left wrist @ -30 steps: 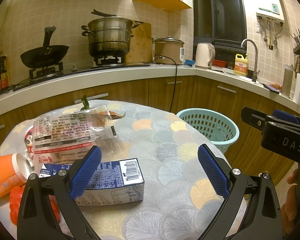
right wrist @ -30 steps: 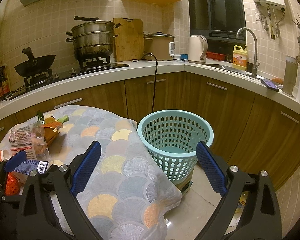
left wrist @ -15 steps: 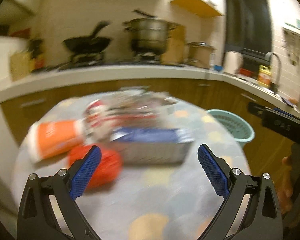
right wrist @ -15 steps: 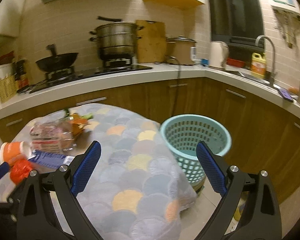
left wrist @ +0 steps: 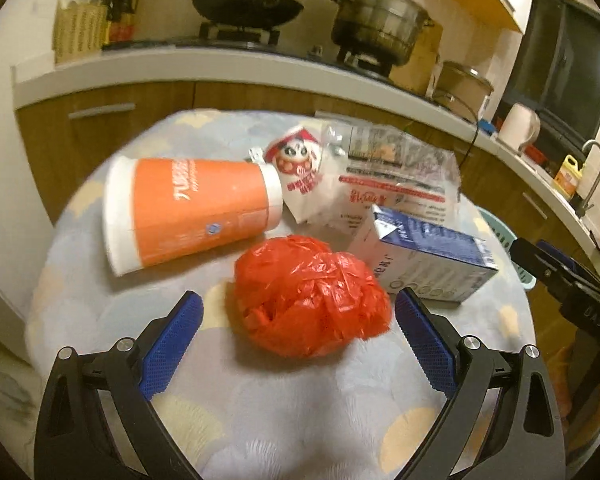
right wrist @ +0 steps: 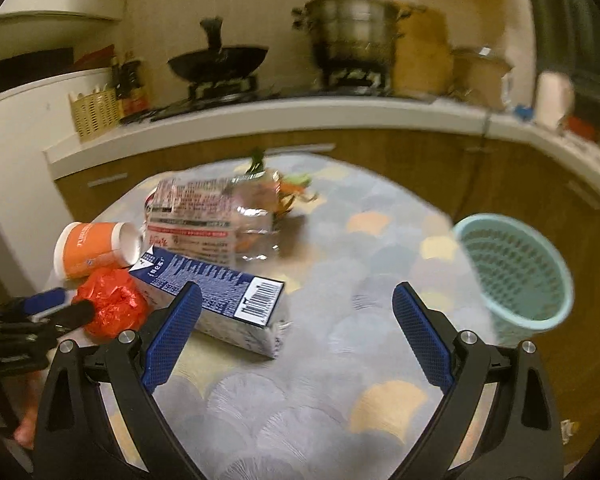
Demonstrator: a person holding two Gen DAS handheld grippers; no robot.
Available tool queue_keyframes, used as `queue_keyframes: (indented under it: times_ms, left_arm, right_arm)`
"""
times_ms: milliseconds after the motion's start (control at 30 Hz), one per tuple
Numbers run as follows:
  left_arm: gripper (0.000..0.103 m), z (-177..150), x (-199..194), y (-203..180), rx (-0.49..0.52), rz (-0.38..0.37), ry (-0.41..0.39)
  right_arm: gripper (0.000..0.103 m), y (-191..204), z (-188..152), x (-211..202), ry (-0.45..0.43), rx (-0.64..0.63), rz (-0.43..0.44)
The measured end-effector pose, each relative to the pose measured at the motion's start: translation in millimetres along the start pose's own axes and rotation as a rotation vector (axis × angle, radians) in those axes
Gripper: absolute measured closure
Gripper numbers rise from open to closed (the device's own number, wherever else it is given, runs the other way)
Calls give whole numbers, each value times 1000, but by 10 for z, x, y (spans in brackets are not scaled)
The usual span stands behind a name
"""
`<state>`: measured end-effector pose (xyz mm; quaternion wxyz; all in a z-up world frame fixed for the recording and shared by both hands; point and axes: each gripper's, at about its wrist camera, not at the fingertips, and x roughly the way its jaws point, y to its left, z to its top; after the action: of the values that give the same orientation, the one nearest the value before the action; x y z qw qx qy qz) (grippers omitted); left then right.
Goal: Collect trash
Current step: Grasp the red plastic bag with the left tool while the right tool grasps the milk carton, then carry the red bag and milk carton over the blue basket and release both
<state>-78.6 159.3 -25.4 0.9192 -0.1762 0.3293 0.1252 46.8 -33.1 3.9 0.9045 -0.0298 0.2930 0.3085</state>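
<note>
L claw (left wrist: 298, 334) spread wide, empty, w/ red bag (left wrist: 310, 296) between its fingers (not touching); R claw (right wrist: 296, 330) released near carton (right wrist: 216, 300).

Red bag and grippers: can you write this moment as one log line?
left gripper: open, around red bag | right gripper: open, empty | carton: on table | basket: beside table

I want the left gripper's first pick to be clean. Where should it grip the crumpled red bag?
Across the widest middle of the red bag, coming straight ahead: the left gripper is open and the soft, rounded wad already sits between its fingers.
</note>
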Motion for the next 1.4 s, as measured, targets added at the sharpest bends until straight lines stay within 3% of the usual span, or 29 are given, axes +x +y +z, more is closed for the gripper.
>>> queue_keyframes:
  times_ms: [133,400,633,800,933,1067,1367,1400]
  left_arm:
    - [18,38,195,-31,5,-14,67]
    - [36,39,222,-34,-7,-33,72]
    - [41,6,122,78,-68,-63,27]
    - [41,-14,71,144,-82,-66,20]
    - [41,-34,-45,226,-86,-47,-8]
    - [41,-23,-121,268,-82,-36,-18]
    - [41,-16,-298,243,-68,-28,-52]
    - [41,-7,-319,227,-68,-32,-55]
  right_arm:
    - [11,-84,57,201,58,28,76]
    - [12,-110,52,404,149,48,213]
    - [37,159,-39,316,230,-5,297]
    - [38,506,-125,35,227,-113,394]
    - [38,600,-155,-78,180,-198,294]
    - [38,704,-192,95,188,-261,216]
    - [39,945,-126,390,193,-311,239]
    - [49,976,-130,387,193,-320,243]
